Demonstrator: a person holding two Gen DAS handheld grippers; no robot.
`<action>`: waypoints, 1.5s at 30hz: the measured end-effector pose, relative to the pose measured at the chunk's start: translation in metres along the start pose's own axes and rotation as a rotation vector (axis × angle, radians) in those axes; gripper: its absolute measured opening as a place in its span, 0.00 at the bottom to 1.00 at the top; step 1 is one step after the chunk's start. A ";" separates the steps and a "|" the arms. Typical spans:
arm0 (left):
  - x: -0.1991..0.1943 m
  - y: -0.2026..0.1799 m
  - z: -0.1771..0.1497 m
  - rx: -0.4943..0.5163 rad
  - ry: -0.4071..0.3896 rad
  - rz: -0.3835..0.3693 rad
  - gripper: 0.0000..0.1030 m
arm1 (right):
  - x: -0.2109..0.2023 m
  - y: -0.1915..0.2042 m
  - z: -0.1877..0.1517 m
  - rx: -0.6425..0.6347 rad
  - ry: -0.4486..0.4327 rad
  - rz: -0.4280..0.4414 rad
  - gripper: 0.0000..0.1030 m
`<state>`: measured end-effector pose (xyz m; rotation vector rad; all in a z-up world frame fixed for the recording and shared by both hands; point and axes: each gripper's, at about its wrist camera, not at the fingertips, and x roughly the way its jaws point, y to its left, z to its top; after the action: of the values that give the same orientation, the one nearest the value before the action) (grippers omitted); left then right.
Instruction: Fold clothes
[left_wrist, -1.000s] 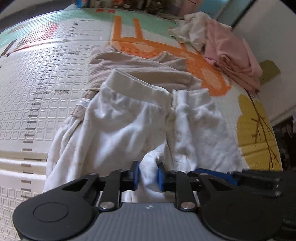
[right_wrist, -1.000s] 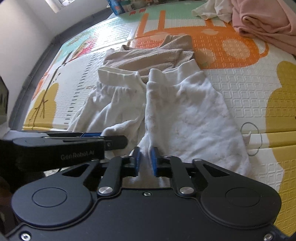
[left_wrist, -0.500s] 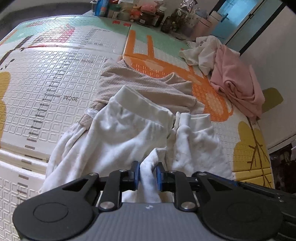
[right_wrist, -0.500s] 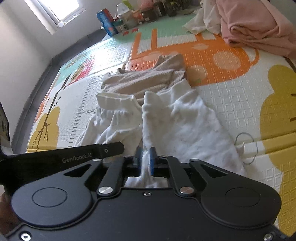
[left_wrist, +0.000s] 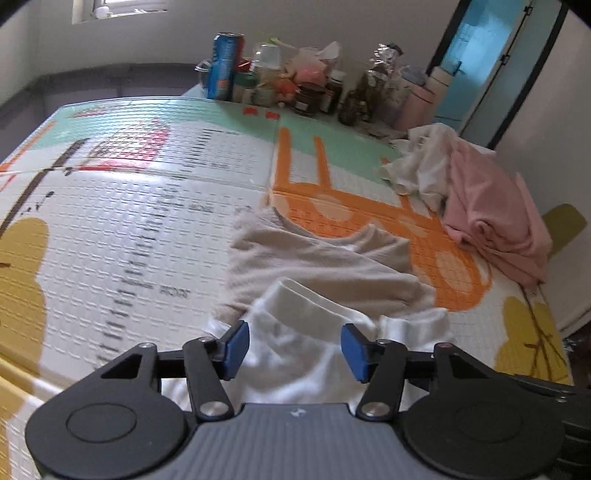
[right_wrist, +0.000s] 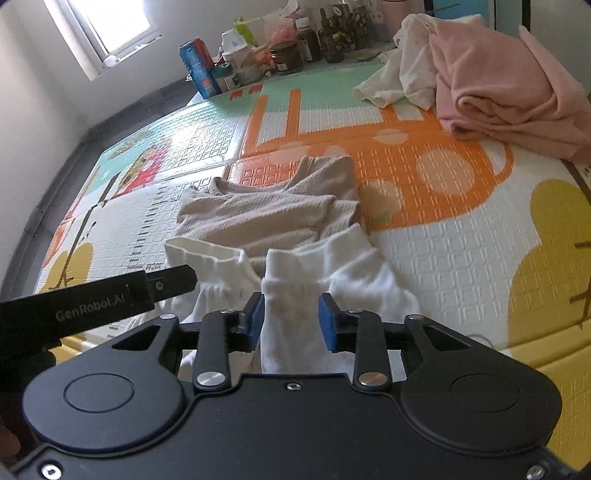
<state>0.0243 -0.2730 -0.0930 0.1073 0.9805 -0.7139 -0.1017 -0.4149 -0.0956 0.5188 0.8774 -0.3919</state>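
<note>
A: Trousers (left_wrist: 295, 354) lie folded on the play mat (left_wrist: 129, 229), over the beige top (left_wrist: 317, 266); our left gripper (left_wrist: 293, 349) has just sprung wide, empty.

B: Our right gripper (right_wrist: 291, 323), opening too, straddles a cuff unpinched. Next we regrip to fold again.

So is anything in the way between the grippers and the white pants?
No. The white pants lie right between the open jaws of both the left hand-held gripper and the right hand-held gripper, which have just been opening.
</note>
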 end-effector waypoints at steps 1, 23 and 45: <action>0.004 0.002 0.002 0.007 0.006 0.005 0.57 | 0.004 0.002 0.002 -0.009 0.000 -0.015 0.30; 0.023 0.017 0.002 0.069 0.063 -0.098 0.19 | 0.030 0.014 0.003 -0.062 0.043 -0.017 0.04; -0.050 0.024 0.028 0.024 -0.178 -0.204 0.14 | -0.068 0.003 0.022 0.071 -0.235 0.086 0.01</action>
<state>0.0413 -0.2408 -0.0427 -0.0355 0.8194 -0.9064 -0.1254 -0.4177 -0.0284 0.5618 0.6142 -0.3982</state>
